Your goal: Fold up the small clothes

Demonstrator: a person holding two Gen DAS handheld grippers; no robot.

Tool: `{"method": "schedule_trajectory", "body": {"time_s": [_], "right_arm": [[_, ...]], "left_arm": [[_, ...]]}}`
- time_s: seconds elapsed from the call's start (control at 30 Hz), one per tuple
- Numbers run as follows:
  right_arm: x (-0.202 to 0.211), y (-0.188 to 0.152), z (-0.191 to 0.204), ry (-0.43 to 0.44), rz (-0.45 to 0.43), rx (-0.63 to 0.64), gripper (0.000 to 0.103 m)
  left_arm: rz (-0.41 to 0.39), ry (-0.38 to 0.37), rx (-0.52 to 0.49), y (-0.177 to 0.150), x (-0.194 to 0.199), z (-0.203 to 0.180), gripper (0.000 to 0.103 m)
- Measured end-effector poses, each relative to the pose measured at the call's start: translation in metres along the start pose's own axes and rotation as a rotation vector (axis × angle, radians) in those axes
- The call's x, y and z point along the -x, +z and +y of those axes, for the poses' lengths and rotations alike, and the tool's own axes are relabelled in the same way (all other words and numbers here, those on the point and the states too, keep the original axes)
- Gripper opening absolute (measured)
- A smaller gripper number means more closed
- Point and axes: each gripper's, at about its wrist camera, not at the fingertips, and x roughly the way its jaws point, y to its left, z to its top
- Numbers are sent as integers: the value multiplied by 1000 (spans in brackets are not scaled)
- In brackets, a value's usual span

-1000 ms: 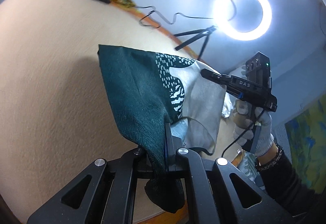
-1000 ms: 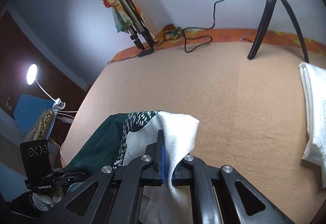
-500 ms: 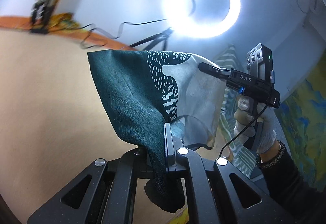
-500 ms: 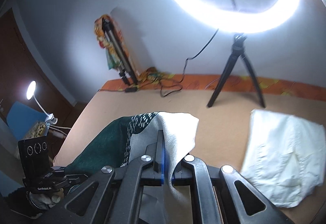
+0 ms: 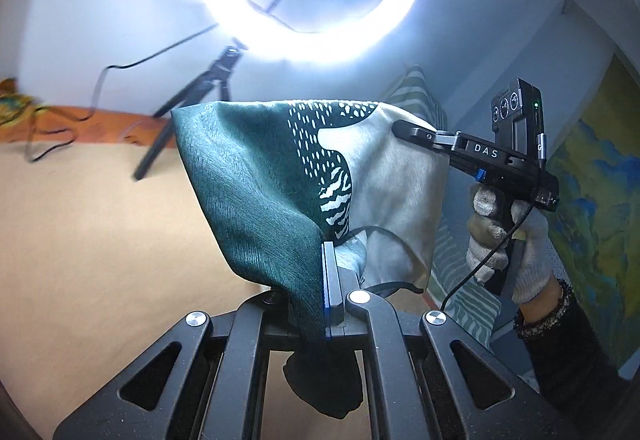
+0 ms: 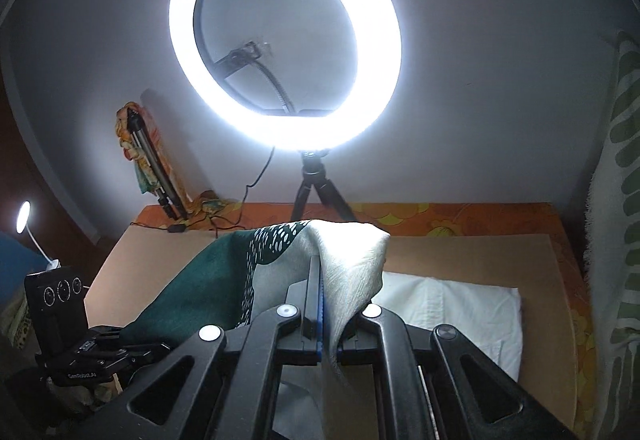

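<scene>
L tool [image 5: 327,280] & R tool [image 6: 318,304] both clamped on green/white cloth [image 5: 280,176], stretched btwn them above tan bed [image 5: 80,240].

green-and-cream patterned cloth [image 5: 280,180] hangs lifted (stretched taut, seemingly) above folded white garment [image 6: 452,304].

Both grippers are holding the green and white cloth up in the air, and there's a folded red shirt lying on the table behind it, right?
Almost. Both grippers do hold the cloth up, but the folded shirt on the table is white, not red. The right wrist view shows it.
</scene>
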Motion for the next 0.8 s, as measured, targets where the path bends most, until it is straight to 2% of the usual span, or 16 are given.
{"method": "schedule_trajectory", "body": {"time_s": [0.3, 0.63, 0.7, 0.73, 0.77, 0.8], "right_arm": [[-17, 3, -69, -64, 11, -22, 1], [-57, -14, -133, -104, 61, -55, 1], [-69, -18, -144, -84, 94, -63, 3], [-74, -21, -147, -104, 109, -57, 7], [-79, -24, -149, -171, 120, -37, 17], [-82, -26, -151, -229, 126, -20, 47]], "left_arm": [[42, -23, -54, 6, -66, -20, 3], [93, -6, -75, -2, -128, -21, 3], [120, 8, -85, -8, -136, -20, 3], [138, 34, -92, -10, -140, -20, 4], [154, 63, -97, -11, -142, -20, 7], [163, 88, -100, -13, -143, -19, 9]]}}
